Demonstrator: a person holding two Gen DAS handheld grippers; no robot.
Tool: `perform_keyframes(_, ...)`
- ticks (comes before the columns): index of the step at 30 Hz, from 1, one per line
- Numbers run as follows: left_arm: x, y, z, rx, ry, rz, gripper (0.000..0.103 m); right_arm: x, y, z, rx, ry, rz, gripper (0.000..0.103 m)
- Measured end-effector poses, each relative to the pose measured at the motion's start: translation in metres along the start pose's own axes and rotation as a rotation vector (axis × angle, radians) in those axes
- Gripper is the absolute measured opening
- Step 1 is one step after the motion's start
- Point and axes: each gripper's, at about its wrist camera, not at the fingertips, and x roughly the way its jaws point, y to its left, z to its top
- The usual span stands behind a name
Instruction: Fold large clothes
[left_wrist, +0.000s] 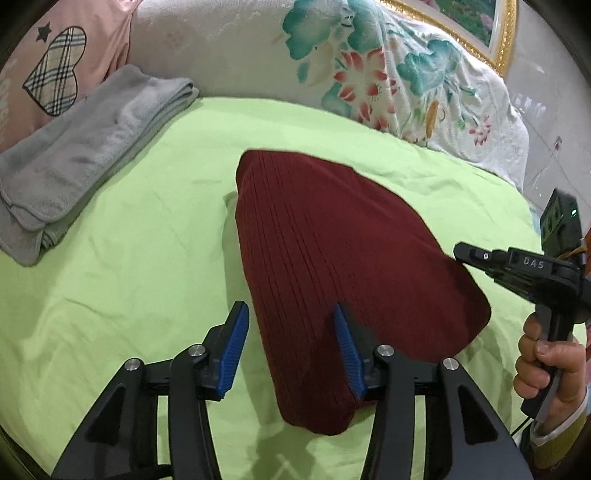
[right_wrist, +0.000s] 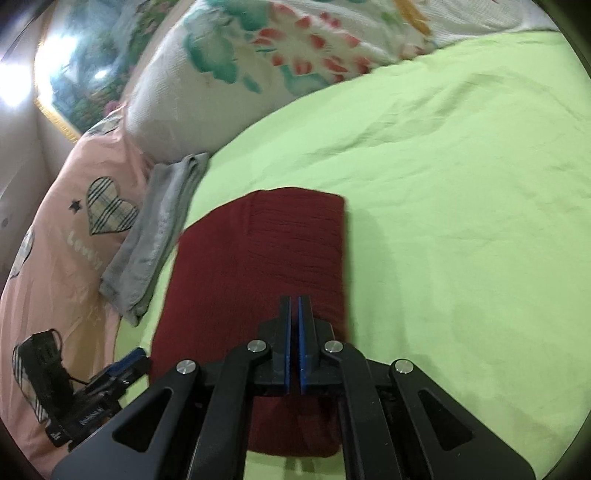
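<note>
The left gripper has its blue-padded fingers spread wide apart, released, with nothing between them; the left pad hangs over bare sheet, the right pad over the near left edge of the garment. In the right wrist view the right gripper has its fingers pressed flat together, clenched, with no cloth visibly caught between them, poised over the near end of the garment.

Going left to right in the left wrist view: at 10 o'clock lies a pink pillow with a plaid heart, and just below it, at 9 o'clock, a folded grey towel rests on the lime green bedsheet. At the centre sits the dark red ribbed garment, folded into a compact bundle lying flat on the sheet, well apart from the towel. At 12 to 1 o'clock a white floral quilt is bunched along the far edge of the bed, with a gold picture frame behind it. At 3 o'clock the right gripper reaches in, its tip at the right edge of the garment; the right hand grips its handle at 4 o'clock.

In the right wrist view the left gripper shows at 8 o'clock, just beside the garment's left edge.
</note>
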Motion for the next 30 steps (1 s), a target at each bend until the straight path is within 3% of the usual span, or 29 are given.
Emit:
perform_keyframes(4,0.008,-0.001,-0.001,0.006,0.025,0.032,0.052,0.018,-0.003,-0.010,-0.018,0.051,-0.093,0.003)
perform_keyframes(19,0.016,-0.004,-0.001,0.007,0.048,0.096,0.059,0.014,-0.001,-0.018,-0.017,0.058,-0.096,0.003)
perform_keyframes(25,0.017,-0.002,-0.002,0.009,0.039,0.110,0.064,-0.002,0.019,-0.027,-0.093,0.053,-0.071,0.010)
perform_keyframes(30,0.018,0.000,-0.005,0.007,0.032,0.109,0.069,0.011,0.010,-0.039,-0.105,0.104,-0.155,0.018)
